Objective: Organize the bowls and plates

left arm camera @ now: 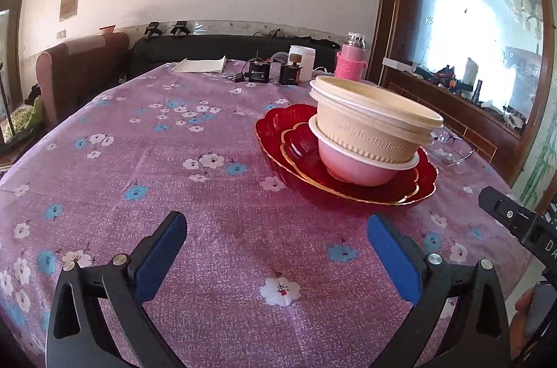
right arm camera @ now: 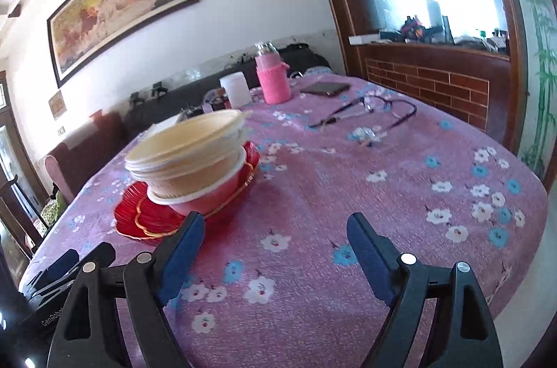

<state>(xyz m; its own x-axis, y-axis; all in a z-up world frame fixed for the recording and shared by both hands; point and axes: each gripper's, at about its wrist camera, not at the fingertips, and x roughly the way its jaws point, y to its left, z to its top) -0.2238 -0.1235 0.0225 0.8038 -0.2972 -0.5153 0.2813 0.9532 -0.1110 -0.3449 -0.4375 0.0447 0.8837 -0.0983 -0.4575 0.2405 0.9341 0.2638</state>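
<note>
Blue-padded fingers (left arm camera: 393, 260), eyeglasses (right arm camera: 365, 112) beyond bowls (left arm camera: 376, 124)

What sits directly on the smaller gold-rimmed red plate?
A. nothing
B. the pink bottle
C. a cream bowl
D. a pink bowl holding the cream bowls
D: the pink bowl rests on the smaller red plate, with the cream bowls nested in it, all on the larger red plate.

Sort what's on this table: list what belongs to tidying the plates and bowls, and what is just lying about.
Part of the job: large red plate; smaller gold-rimmed red plate; pink bowl; cream bowls nested in it.

Just lying about: pink-sleeved bottle; white jar; eyeglasses; dark phone; white paper; small black devices.
</note>
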